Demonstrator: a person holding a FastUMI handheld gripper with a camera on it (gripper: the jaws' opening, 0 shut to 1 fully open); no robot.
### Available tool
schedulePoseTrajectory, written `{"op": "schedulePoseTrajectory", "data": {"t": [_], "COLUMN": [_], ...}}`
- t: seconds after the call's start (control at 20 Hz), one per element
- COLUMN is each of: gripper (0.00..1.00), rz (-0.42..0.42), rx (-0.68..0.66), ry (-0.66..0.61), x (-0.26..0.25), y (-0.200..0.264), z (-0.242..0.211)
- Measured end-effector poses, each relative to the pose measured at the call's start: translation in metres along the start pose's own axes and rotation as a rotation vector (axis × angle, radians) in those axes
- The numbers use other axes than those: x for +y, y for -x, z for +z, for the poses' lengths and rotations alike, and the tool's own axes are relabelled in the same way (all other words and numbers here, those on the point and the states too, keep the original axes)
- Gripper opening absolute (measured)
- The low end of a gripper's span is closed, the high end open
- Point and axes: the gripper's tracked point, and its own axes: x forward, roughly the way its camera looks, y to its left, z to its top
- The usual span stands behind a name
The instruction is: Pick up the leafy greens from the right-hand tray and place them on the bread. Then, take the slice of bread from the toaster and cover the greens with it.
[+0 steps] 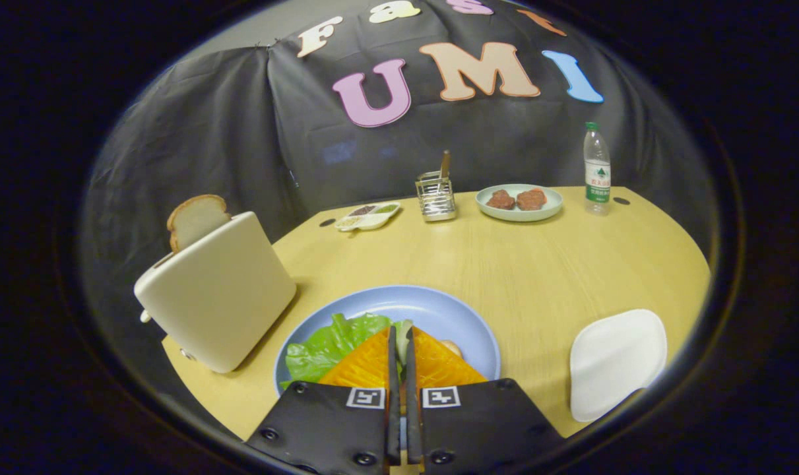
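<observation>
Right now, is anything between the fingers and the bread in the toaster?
Nothing visible. The gripper, fingers nearly shut on the greens over the blue plate, has bare space up to the bread standing in the toaster.

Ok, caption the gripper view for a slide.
Claw nearly closed, pinching leafy greens over the blue plate; bread slice waits in the toaster.

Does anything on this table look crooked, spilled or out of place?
Nothing is spilled or damaged. The toaster appears to lean, probably the fisheye lens; a bread slice stands up from its slot. The gripper is nearly shut over the blue plate, pinching a bit of the greens.
</observation>
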Motion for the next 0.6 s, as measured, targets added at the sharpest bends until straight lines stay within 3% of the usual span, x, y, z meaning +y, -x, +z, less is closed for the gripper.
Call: {"op": "schedulePoseTrajectory", "data": {"t": [0.3, 0.6], "gripper": [0.07, 0.61], "rz": [-0.037, -0.056], "rx": [0.031, 0.027], "ry": [0.045, 0.081], "x": [-0.012, -0.023], "y": [0.000, 0.008], "z": [-0.009, -0.006]}}
